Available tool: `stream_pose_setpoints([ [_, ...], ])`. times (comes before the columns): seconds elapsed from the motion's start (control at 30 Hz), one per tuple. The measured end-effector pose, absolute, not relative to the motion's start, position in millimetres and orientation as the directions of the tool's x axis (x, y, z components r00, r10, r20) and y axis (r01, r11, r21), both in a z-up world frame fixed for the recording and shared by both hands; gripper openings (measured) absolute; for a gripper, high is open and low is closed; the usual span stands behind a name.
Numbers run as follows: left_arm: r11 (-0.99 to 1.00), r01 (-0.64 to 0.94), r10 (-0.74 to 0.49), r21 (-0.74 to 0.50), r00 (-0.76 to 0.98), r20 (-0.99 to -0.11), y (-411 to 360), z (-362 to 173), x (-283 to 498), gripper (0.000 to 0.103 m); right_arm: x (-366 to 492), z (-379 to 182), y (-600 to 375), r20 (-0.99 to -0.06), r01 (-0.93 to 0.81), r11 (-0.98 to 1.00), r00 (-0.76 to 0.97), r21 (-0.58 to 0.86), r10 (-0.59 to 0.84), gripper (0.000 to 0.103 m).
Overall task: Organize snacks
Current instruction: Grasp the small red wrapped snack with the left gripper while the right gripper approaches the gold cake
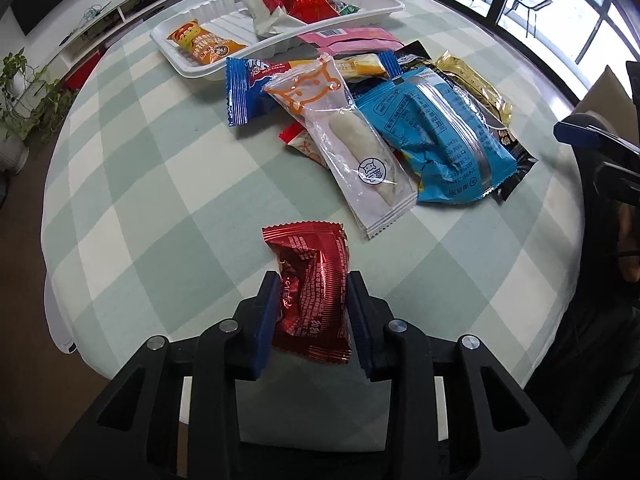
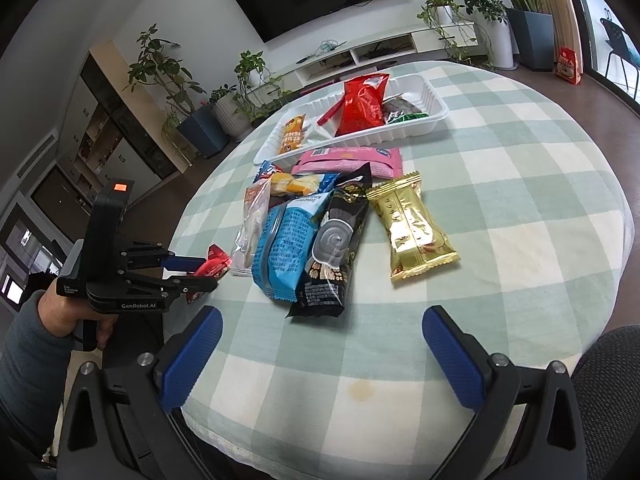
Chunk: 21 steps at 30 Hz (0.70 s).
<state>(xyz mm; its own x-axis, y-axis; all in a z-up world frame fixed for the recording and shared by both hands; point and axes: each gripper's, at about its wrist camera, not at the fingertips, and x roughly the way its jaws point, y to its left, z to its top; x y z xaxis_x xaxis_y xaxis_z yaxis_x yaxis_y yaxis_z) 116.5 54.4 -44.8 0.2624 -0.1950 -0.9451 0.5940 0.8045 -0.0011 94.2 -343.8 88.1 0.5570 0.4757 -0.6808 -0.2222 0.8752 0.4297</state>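
Left gripper (image 1: 312,312) clenched on red snack packet (image 1: 310,292) at near table edge — likely for carrying to white tray (image 1: 188,68). Right gripper (image 2: 320,356) spread, empty — waiting near pile.

small red-and-white packet (image 1: 305,145) – mostly buried under the clear wrapper (image 1: 352,148) – unreadable.
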Motion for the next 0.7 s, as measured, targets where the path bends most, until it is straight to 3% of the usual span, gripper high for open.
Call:
stream_pose_setpoints([
  [0.23,0.821,0.57,-0.215,-0.003,0.304,-0.928,55,-39,107,0.018,102,92,-337,-0.688,-0.241,0.886,0.561,0.397,0.461,0.098],
  [0.57,0.847,0.522,-0.302,-0.099,0.319,-0.898,59,-32,95,0.018,128,92,-330,-0.716,-0.251,0.889,0.528,0.382,0.457,0.077],
  [0.7,0.856,0.491,-0.361,-0.161,0.344,-0.867,63,-24,88,0.018,136,91,-339,-0.738,-0.221,0.911,0.534,0.349,0.413,0.075],
])
